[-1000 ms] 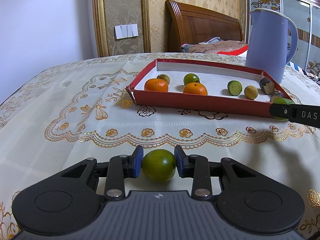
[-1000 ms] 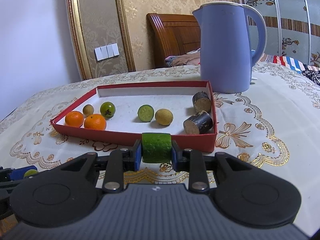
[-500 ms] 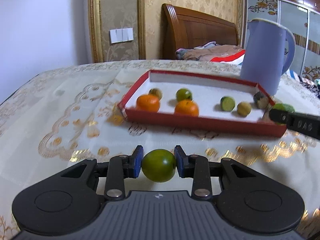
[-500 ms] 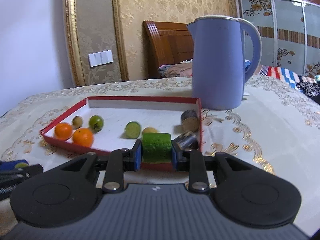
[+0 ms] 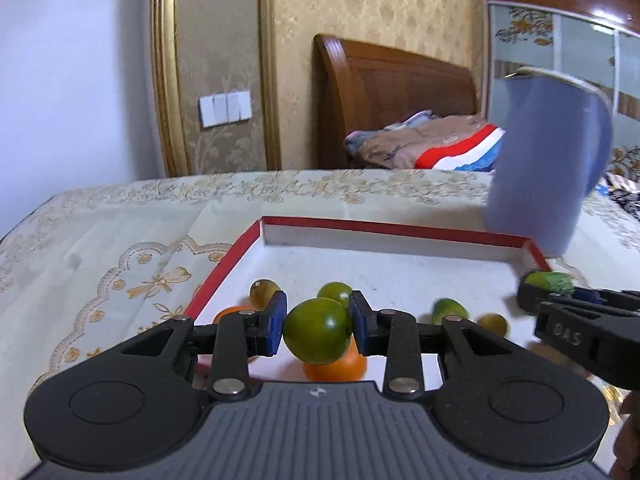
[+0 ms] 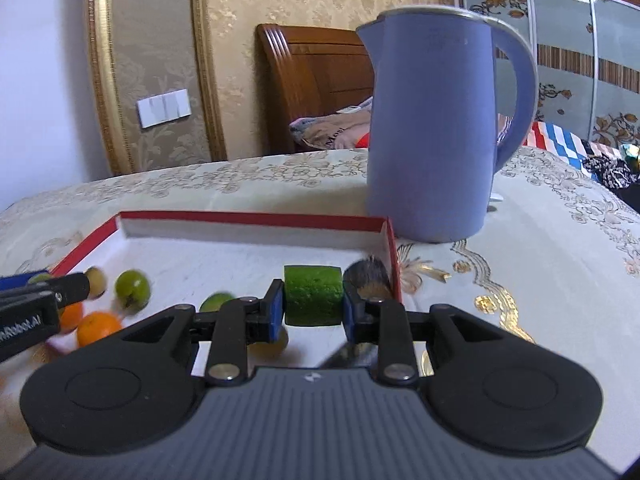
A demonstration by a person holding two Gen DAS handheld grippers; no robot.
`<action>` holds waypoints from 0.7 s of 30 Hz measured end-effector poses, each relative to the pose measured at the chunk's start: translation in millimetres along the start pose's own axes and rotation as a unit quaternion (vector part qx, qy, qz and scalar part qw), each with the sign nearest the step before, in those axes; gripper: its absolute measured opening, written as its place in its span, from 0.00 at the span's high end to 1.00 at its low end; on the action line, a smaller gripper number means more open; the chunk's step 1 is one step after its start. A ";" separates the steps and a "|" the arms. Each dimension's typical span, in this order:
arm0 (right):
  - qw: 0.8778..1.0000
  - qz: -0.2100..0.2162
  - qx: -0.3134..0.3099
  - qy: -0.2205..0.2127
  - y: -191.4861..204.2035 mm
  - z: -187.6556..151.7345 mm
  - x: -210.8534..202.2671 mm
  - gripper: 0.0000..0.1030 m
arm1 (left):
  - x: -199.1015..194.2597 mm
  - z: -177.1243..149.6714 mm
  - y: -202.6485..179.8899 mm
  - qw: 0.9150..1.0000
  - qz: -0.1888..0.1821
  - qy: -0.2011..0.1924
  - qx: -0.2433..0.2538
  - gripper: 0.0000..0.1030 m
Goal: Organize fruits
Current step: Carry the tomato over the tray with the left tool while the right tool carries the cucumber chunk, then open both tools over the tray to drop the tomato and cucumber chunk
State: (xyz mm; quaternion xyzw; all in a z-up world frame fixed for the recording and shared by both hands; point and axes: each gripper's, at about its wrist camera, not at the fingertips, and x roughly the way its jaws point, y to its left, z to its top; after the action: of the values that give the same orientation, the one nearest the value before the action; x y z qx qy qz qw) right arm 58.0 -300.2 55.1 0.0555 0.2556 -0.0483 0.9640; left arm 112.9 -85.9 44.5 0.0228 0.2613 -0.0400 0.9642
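Observation:
My left gripper (image 5: 318, 330) is shut on a round green fruit (image 5: 317, 336) and holds it above the left end of the red tray (image 5: 394, 229). Under it lie an orange (image 5: 336, 366), another green fruit (image 5: 335, 293) and a small olive fruit (image 5: 262, 291). My right gripper (image 6: 313, 304) is shut on a green cucumber chunk (image 6: 313, 295) above the tray's right end (image 6: 248, 219), beside a dark stub (image 6: 366, 274). The right gripper also shows at the right of the left wrist view (image 5: 548, 286).
A tall blue kettle (image 6: 436, 128) stands just behind the tray's right corner, also seen in the left wrist view (image 5: 548, 160). The table has a cream embroidered cloth (image 5: 100, 248). A wooden headboard (image 5: 392, 96) and bedding lie beyond the table.
Both grippers have moved forward and up, from in front of the tray to above it, each still holding its fruit. The tray and kettle now look much closer.

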 end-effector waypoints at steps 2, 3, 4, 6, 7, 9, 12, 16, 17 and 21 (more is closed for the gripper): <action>1.000 0.000 0.001 0.012 1.2 4.7 15.0 0.74 | 13.8 3.2 0.8 1.000 0.002 0.005 -0.006 0.68; 1.000 -0.001 0.003 0.019 1.1 6.4 21.7 0.74 | 20.8 4.2 1.2 1.000 0.002 0.010 -0.008 0.68; 1.000 -0.001 0.004 0.025 1.2 7.1 27.9 0.74 | 27.5 4.5 1.8 1.000 0.000 0.016 -0.012 0.68; 0.999 -0.007 0.000 0.035 2.8 7.4 39.2 0.73 | 37.8 3.8 3.1 1.000 -0.005 0.027 -0.014 0.68; 0.999 -0.006 -0.001 0.040 3.3 7.6 43.7 0.74 | 41.4 3.3 2.8 1.000 0.001 0.025 -0.012 0.68; 0.999 -0.002 -0.003 0.048 4.8 7.3 50.4 0.73 | 47.6 2.2 2.8 0.999 0.003 0.030 -0.011 0.68; 0.999 -0.003 -0.007 0.054 6.4 5.4 55.3 0.73 | 49.4 1.8 3.3 1.000 0.003 0.022 -0.013 0.67; 0.998 -0.004 -0.005 0.057 8.0 4.3 56.4 0.73 | 48.8 0.4 2.4 1.000 0.014 0.016 -0.006 0.63; 0.999 -0.007 -0.007 0.054 8.8 4.9 55.3 0.70 | 48.4 0.5 3.0 1.000 0.012 0.017 -0.008 0.63; 0.999 0.000 -0.003 0.043 9.1 5.7 49.9 0.52 | 47.5 0.6 4.6 1.000 0.009 0.021 -0.015 0.47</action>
State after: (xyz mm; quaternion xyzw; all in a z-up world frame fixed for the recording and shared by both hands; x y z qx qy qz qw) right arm 105.0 -295.3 35.8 0.0545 0.2970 -0.0451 0.9522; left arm 154.5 -84.4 21.2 0.0116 0.2816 -0.0269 0.9591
